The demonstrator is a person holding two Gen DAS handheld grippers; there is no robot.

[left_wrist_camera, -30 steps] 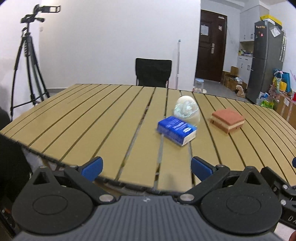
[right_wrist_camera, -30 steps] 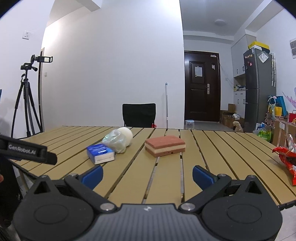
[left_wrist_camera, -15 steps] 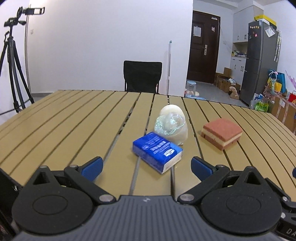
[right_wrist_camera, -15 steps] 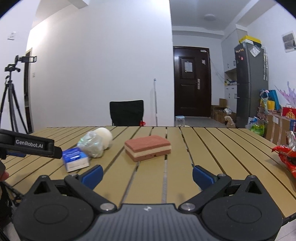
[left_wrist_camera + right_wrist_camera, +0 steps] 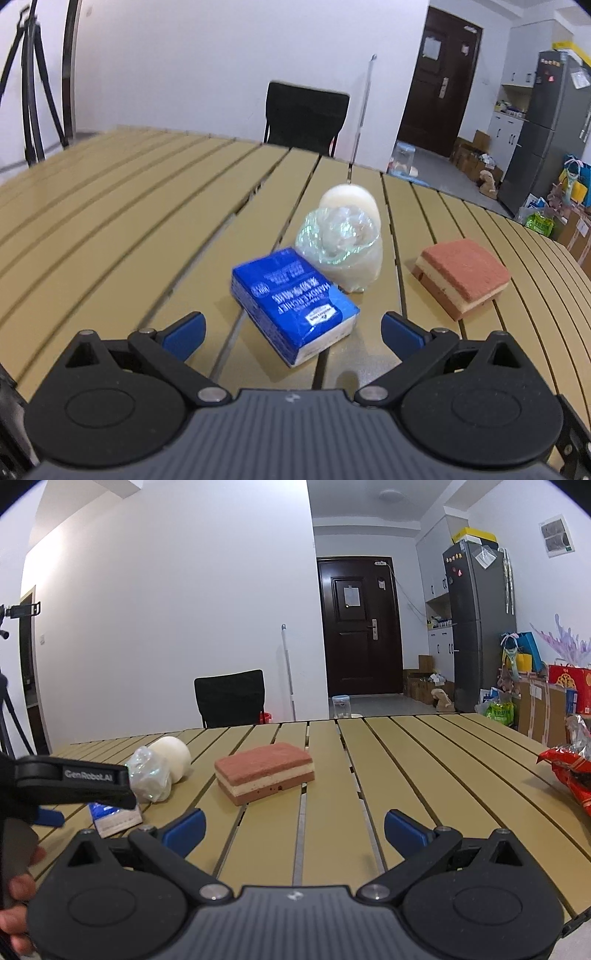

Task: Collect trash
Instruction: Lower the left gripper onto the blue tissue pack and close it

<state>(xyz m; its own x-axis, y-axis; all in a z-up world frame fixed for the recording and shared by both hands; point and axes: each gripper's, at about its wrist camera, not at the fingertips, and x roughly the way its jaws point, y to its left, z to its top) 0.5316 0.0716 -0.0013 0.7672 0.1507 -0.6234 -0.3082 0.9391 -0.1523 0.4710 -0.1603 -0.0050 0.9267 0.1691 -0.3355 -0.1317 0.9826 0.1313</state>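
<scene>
Left gripper [image 5: 291,330]: spread wide, empty, just short of blue tissue pack [image 5: 293,308].
Right gripper [image 5: 294,827]: spread wide, empty, above slatted table [image 5: 406,760].
Crumpled plastic wrap [image 5: 338,236]: mid-table, touching pack.
Red snack bag [image 5: 570,771]: right edge.

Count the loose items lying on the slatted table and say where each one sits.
4: a blue tissue pack nearest the left gripper, a crumpled plastic bag behind it, a sponge mid-table, a red snack wrapper at the right edge. More may lie out of frame.

left claw [image 5: 291,328] nearer blue tissue pack [image 5: 293,308]
</scene>
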